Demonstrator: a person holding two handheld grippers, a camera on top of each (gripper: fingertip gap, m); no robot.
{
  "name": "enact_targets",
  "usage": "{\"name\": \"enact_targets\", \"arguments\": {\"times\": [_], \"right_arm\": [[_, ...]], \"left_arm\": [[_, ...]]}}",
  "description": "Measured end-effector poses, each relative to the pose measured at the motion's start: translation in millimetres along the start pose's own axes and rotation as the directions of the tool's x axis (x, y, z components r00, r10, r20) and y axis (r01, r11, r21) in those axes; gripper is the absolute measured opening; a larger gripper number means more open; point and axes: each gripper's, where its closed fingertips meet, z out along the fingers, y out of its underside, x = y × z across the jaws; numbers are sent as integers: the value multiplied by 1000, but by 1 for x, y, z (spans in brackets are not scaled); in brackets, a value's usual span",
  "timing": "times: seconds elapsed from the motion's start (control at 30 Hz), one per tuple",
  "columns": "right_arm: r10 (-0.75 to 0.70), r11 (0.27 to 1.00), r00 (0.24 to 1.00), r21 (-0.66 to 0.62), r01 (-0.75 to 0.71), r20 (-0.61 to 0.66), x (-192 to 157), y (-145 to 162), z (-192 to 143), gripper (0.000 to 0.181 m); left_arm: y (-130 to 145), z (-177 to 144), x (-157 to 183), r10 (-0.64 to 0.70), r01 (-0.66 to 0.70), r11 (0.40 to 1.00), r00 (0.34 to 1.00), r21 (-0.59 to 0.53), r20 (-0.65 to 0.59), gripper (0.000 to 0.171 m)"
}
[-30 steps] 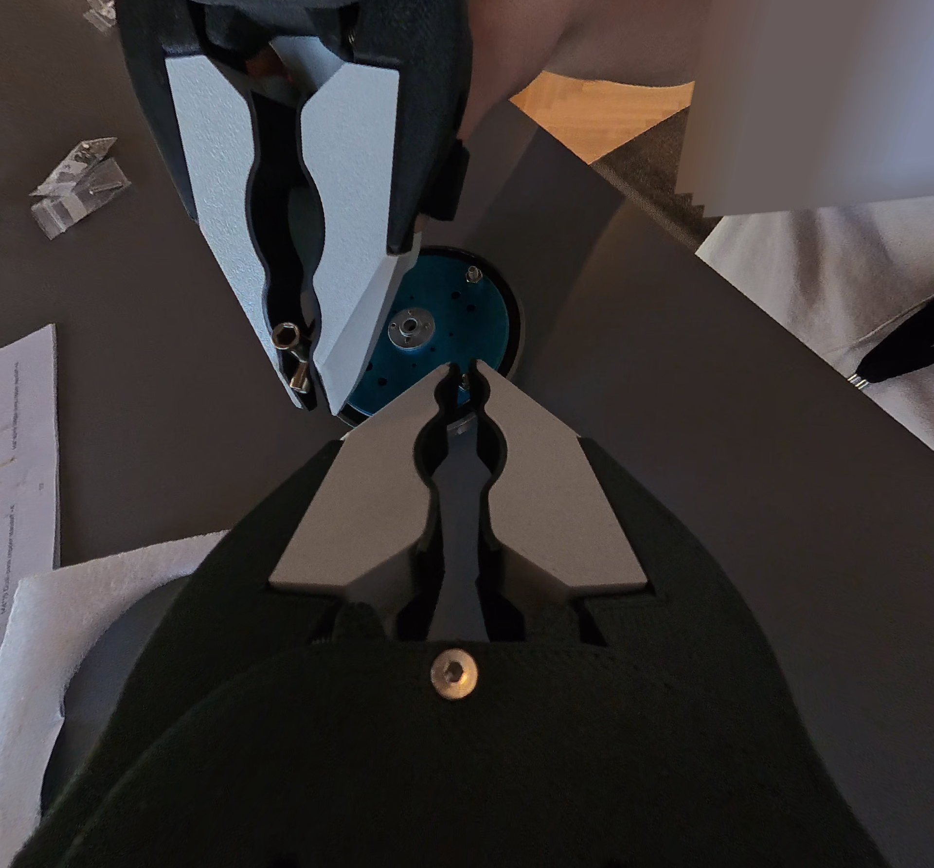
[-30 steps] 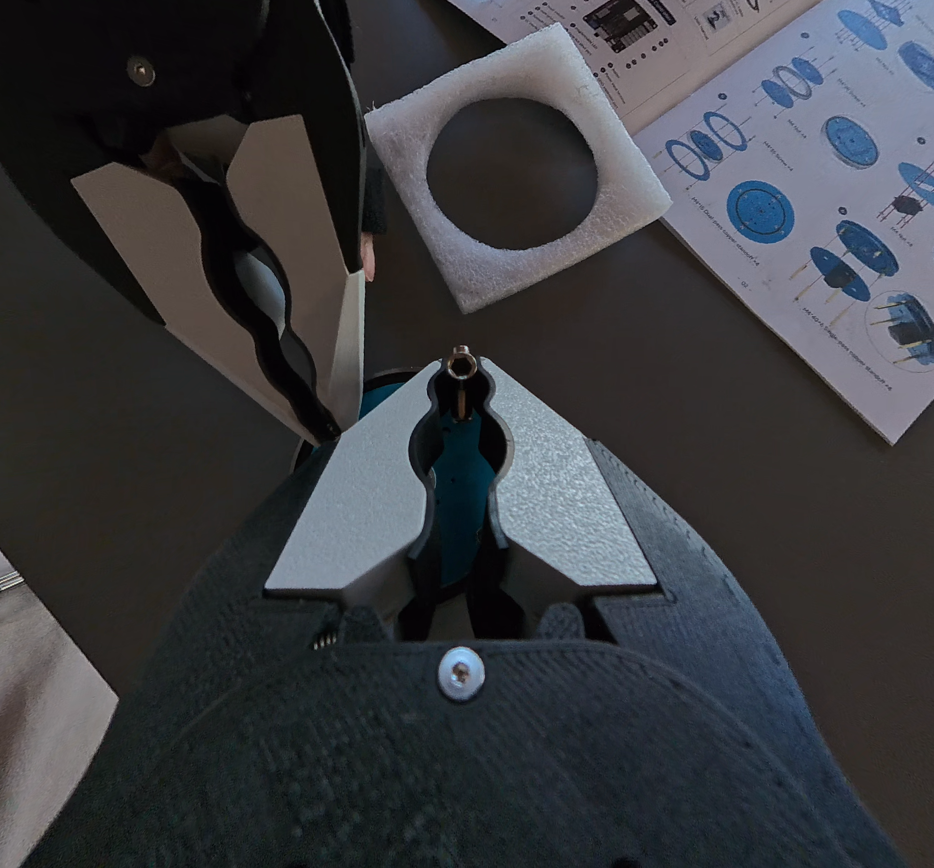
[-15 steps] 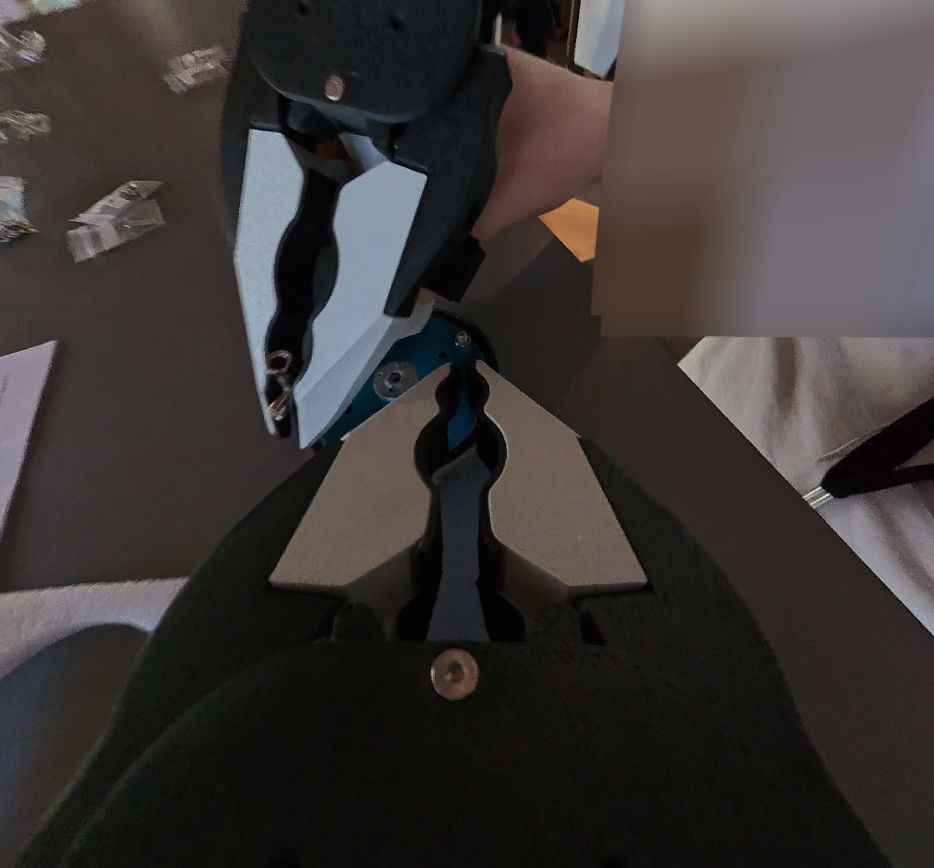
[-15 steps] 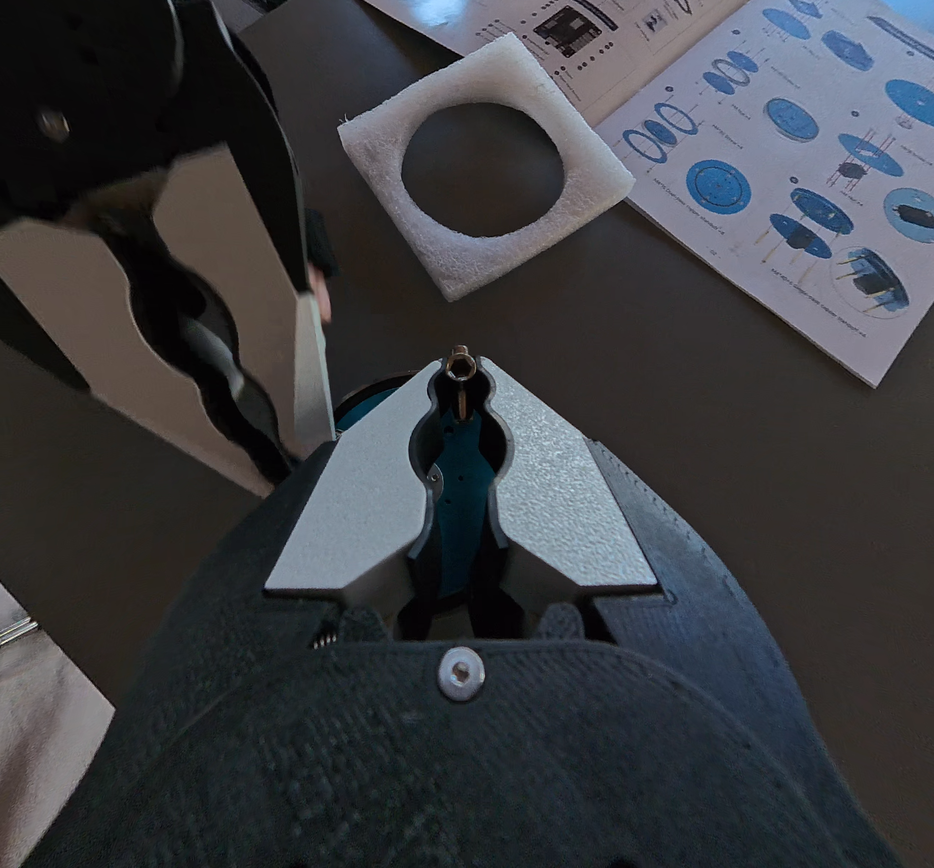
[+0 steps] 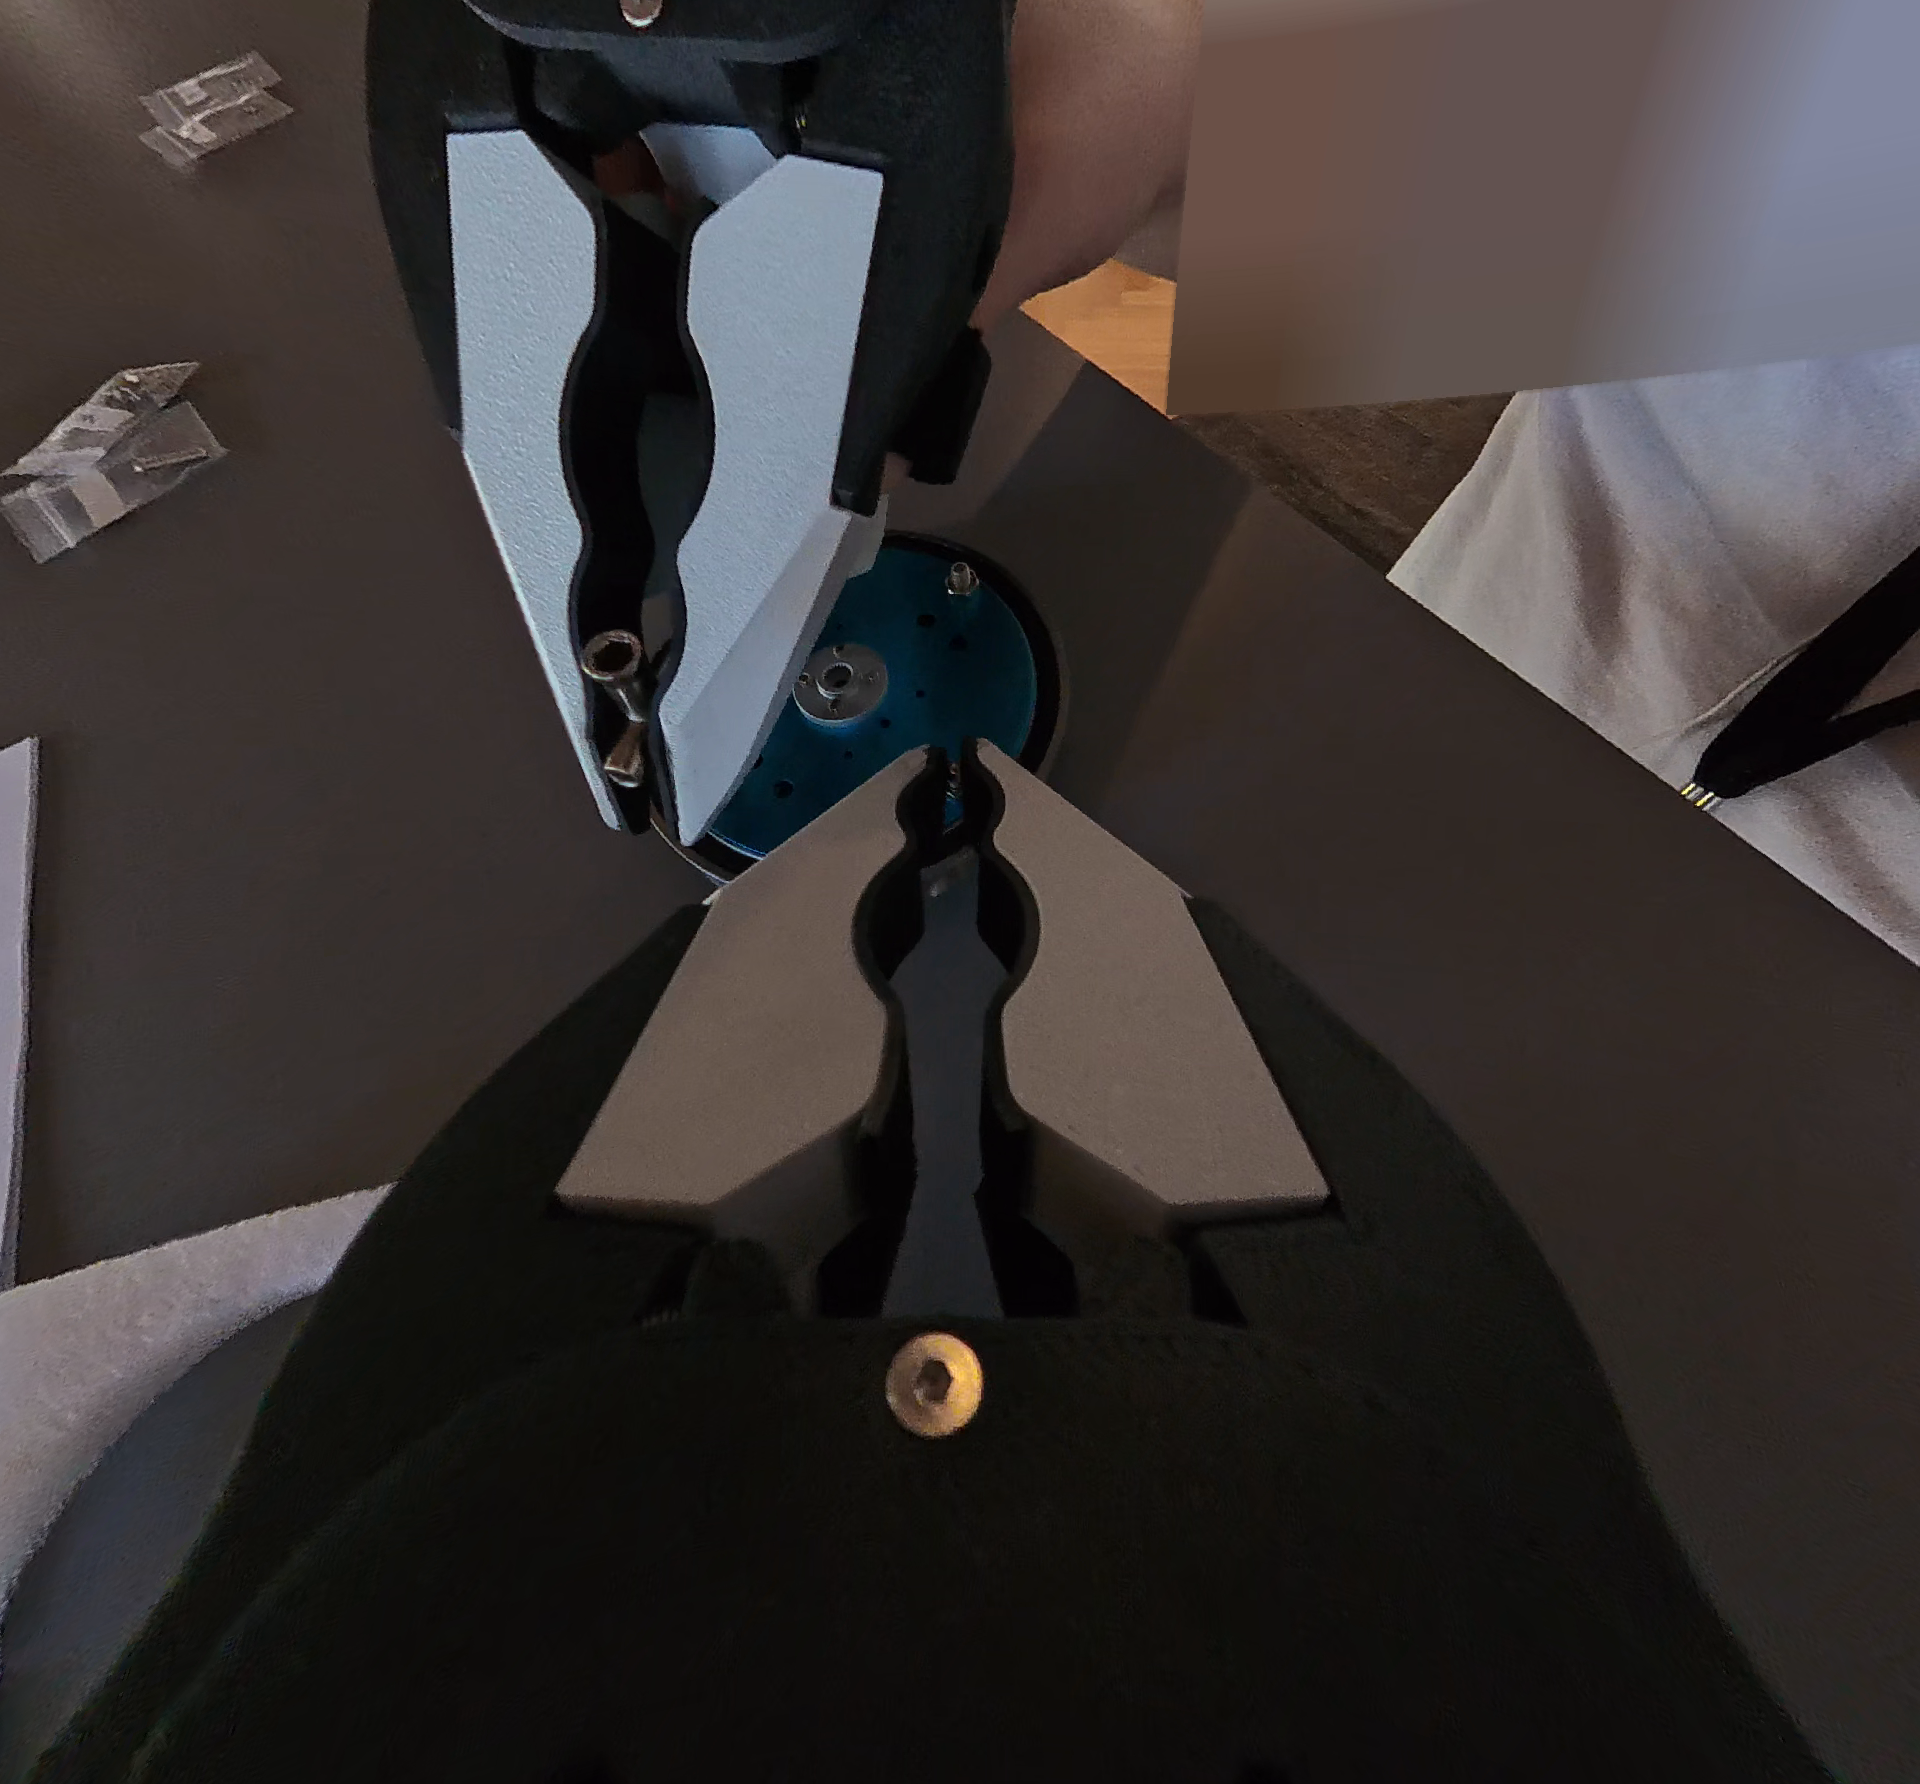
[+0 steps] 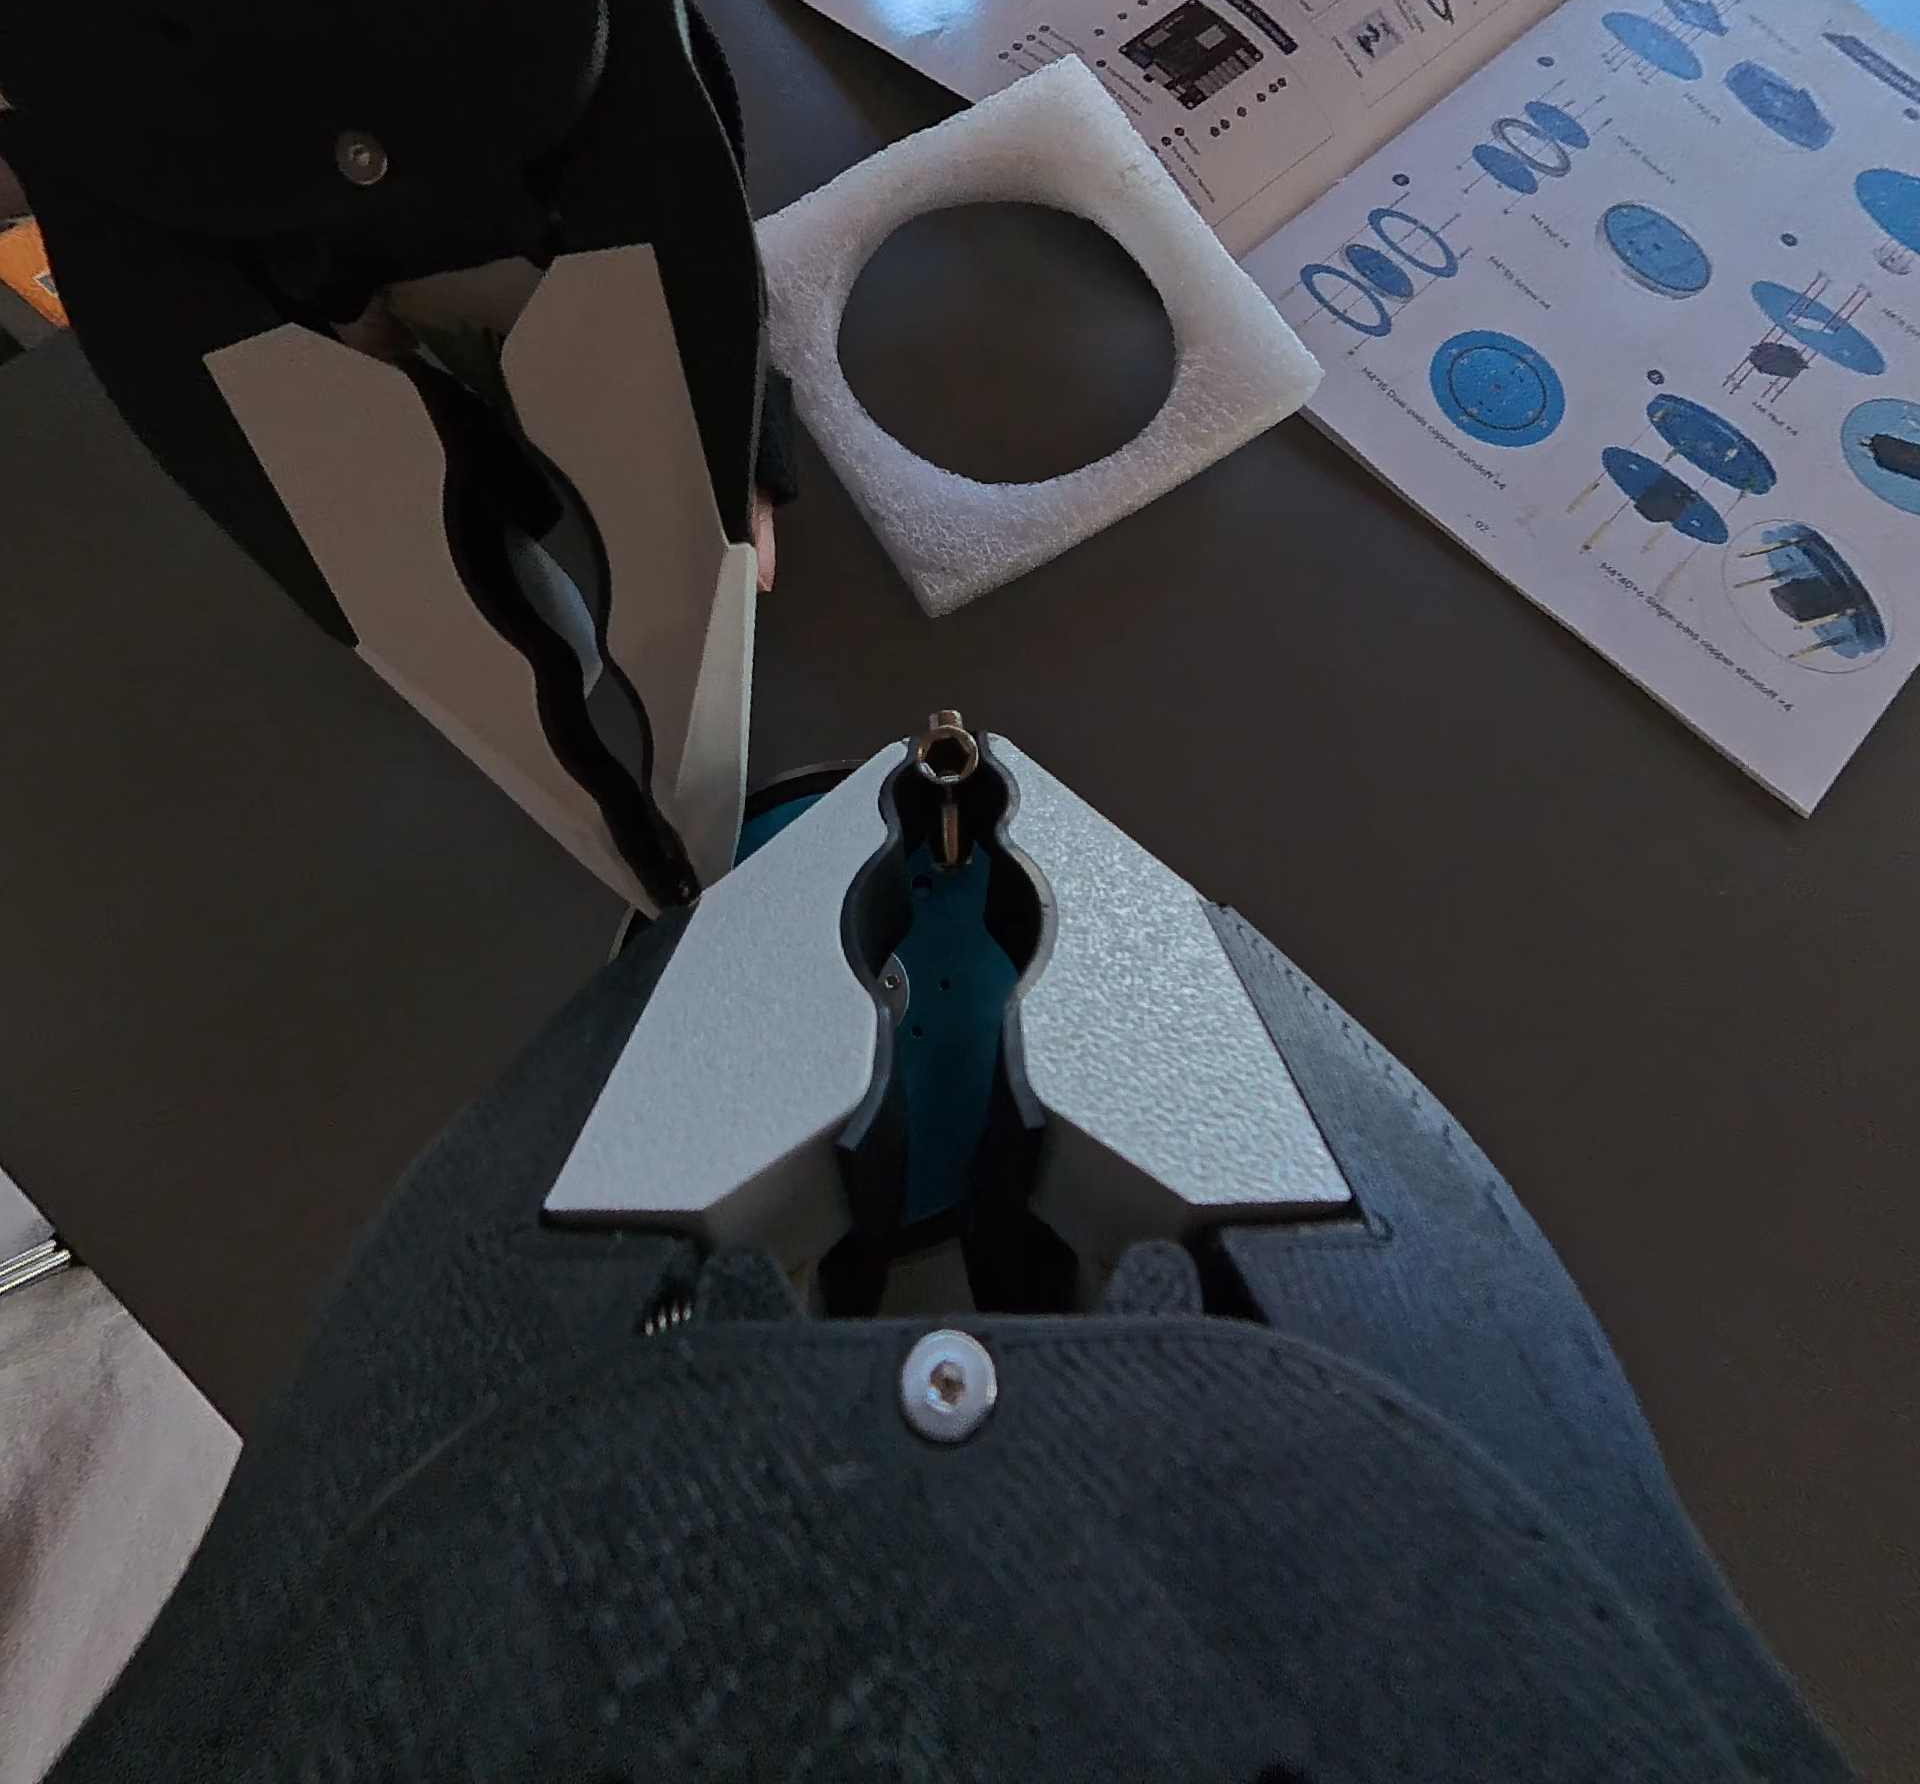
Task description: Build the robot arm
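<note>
A blue round disc [image 5: 935,659] with a silver hub and small holes lies on the dark table [image 5: 260,903], near its edge. My left gripper [image 5: 951,755] is at the disc's near rim, jaws nearly closed on a small screw [image 5: 948,780] standing there. My right gripper [image 5: 632,804] comes down from above at the disc's left rim, shut on a small metal socket wrench [image 5: 615,706]. In the right wrist view the right gripper [image 6: 948,749] holds the wrench [image 6: 943,768] over the disc [image 6: 940,1028]; the left gripper [image 6: 675,887] is close on the left.
A white foam square with a round hole [image 6: 1226,352] and an open booklet [image 6: 1558,228] lie beyond the disc. Clear plastic bags [image 5: 104,467] lie at the far left. The table edge runs diagonally right of the disc, with a person's white clothing [image 5: 1662,643] beyond.
Half a second ago the left view had tilted up and blurred; it is now back close to the disc. Both grippers stay shut, the wrench still in the right one.
</note>
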Motion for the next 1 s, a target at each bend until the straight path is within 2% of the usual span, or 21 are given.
{"name": "enact_targets", "arguments": {"times": [0.27,0.4,0.47,0.53,0.57,0.6,0.67,0.77,0.87,1.0], "right_arm": [[10,1000,1000,15,-10,18,-1,1,-1,8],[5,1000,1000,18,-5,17,-1,2,-2,8],[5,1000,1000,18,-6,30,-1,2,-2,8],[5,1000,999,14,-6,42,0,2,-2,8],[5,1000,999,12,-5,47,0,2,-1,8],[2,1000,999,10,-3,50,0,2,-1,8],[-1,1000,999,10,0,53,0,1,0,8],[-4,1000,998,14,3,64,0,1,1,8],[-2,1000,997,19,1,75,0,1,1,8],[-2,1000,995,27,-1,97,-1,0,0,8]], "left_arm": [[-6,17,0,37,-36,999,999,-15,35,0],[-10,21,-1,4,-4,1000,1000,-14,30,0],[-19,17,-9,-62,57,997,994,49,89,0],[-39,15,-4,-152,139,980,984,143,90,6],[-44,18,-1,-176,159,976,979,148,105,9],[-43,23,1,-167,151,981,975,120,147,16],[-35,30,1,-102,90,994,961,59,259,17],[-26,36,-5,-97,100,995,930,9,354,10],[-27,39,-10,-96,105,994,913,0,395,5],[-27,45,-7,-75,91,996,926,-25,369,0]]}}
